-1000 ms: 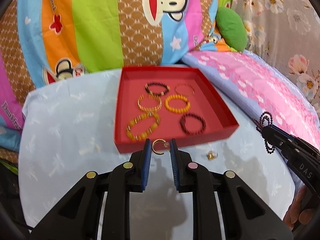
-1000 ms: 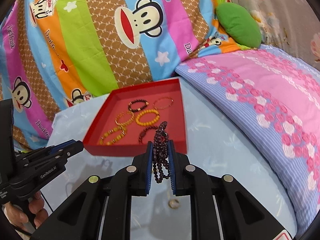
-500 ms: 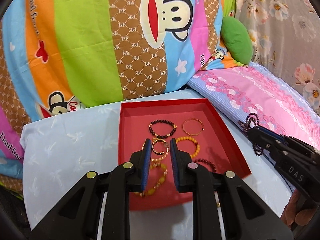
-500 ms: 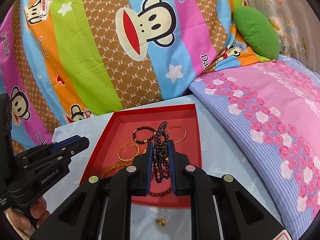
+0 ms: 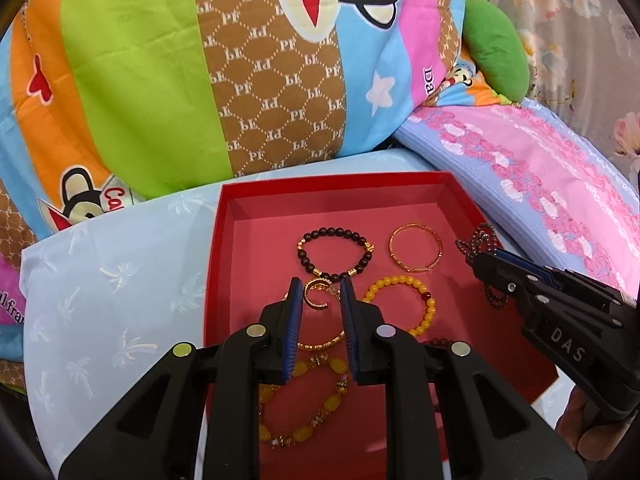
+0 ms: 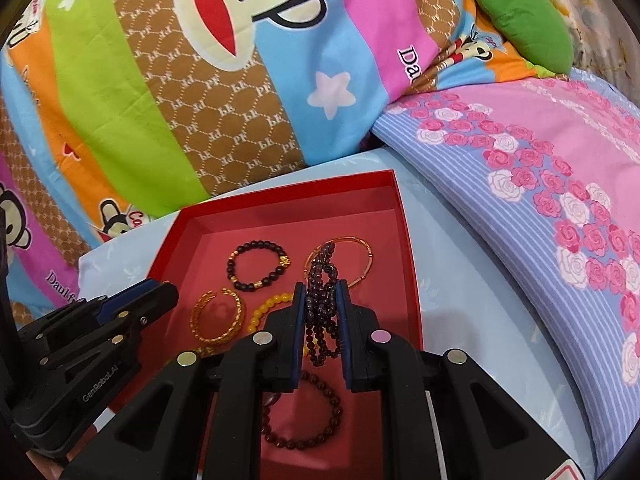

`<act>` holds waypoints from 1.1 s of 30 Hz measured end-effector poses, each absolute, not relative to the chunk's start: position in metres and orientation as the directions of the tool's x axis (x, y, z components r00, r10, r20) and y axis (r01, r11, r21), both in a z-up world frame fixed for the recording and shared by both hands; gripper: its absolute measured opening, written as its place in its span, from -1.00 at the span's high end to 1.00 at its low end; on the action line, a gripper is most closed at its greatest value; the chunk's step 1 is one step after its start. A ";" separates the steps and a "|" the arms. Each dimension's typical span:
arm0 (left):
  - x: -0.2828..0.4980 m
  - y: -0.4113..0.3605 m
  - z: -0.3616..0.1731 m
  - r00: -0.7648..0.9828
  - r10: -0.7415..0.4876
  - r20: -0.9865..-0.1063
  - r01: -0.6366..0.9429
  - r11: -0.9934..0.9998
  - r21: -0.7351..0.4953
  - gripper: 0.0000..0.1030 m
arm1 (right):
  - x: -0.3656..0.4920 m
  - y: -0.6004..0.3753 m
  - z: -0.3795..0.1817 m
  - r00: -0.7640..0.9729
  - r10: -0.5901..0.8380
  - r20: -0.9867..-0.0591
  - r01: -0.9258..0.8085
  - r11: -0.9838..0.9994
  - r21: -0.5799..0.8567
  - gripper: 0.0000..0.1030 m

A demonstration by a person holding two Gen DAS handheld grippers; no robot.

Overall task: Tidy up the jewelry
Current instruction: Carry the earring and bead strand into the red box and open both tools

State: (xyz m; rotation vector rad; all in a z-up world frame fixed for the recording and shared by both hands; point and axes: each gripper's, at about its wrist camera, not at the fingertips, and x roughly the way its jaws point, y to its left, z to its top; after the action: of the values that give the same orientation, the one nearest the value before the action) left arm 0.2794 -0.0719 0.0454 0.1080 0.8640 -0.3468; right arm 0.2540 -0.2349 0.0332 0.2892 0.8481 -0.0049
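Left claw pinching a gold ring over the red tray, right claw clamped on purple beads above the same tray, bracelets lying inside, monkey-print quilt behind.

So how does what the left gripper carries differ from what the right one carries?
The left gripper pinches a small open gold ring, rigid and C-shaped. The right gripper clamps a purple bead strand, which is long, limp, looped several times and dangling below the jaws. Both are held over the red tray.
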 end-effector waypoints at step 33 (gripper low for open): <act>0.249 -0.060 0.065 0.655 -0.210 -0.726 0.279 0.960 -0.026 -0.25 | 0.210 -0.214 0.066 0.729 0.054 -0.682 0.121 0.971 0.207 -0.05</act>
State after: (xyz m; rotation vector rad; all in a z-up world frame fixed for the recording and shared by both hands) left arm 0.2494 -0.0603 0.0654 0.0906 0.8110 -0.2778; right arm 0.2099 -0.2140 0.0659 0.2454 0.7547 -0.0372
